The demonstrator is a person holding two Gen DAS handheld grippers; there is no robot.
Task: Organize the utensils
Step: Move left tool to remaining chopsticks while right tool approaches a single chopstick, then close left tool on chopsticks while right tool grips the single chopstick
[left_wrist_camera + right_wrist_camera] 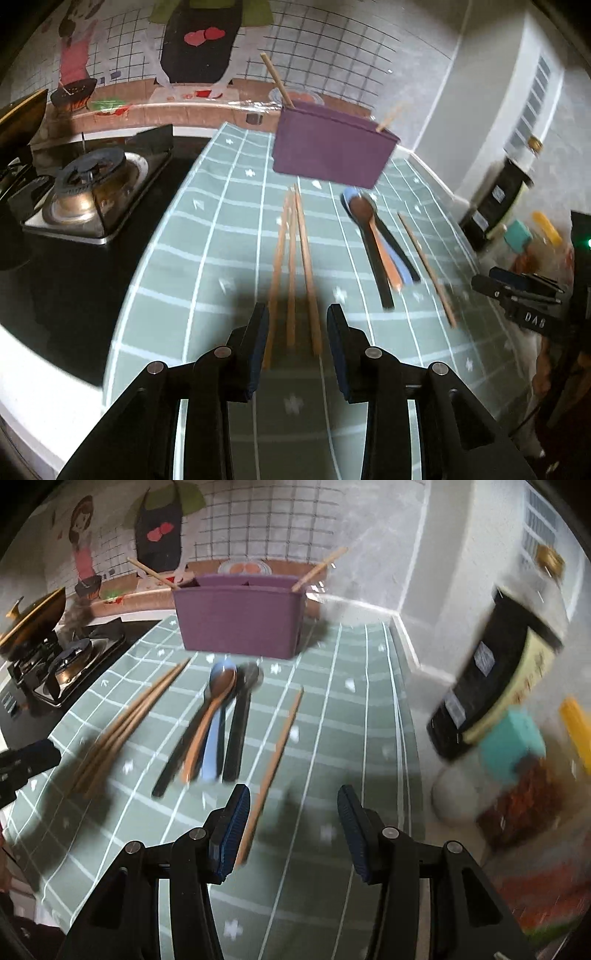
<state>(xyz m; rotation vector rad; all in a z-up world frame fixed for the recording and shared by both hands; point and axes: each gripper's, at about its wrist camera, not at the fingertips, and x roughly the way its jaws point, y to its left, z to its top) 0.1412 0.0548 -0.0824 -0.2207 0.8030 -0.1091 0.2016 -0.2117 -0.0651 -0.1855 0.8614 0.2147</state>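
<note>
A purple utensil box (332, 149) (240, 618) stands at the back of the green checked cloth, with one wooden chopstick leaning out at each end. Three wooden chopsticks (293, 266) (125, 723) lie side by side on the cloth. My left gripper (297, 325) is open, its jaws to either side of their near ends. A pile of spoons (376, 240) (218, 716), brown, blue and black, lies to the right. A single chopstick (426, 262) (275, 764) lies right of the spoons. My right gripper (291, 812) is open and empty, its left finger beside that chopstick.
A gas stove (92, 192) (66, 664) sits left of the cloth on a dark counter. A dark sauce bottle (491, 679) (498, 199), a teal box (513, 746) and other jars crowd the right edge by the wall. The right gripper shows in the left wrist view (517, 295).
</note>
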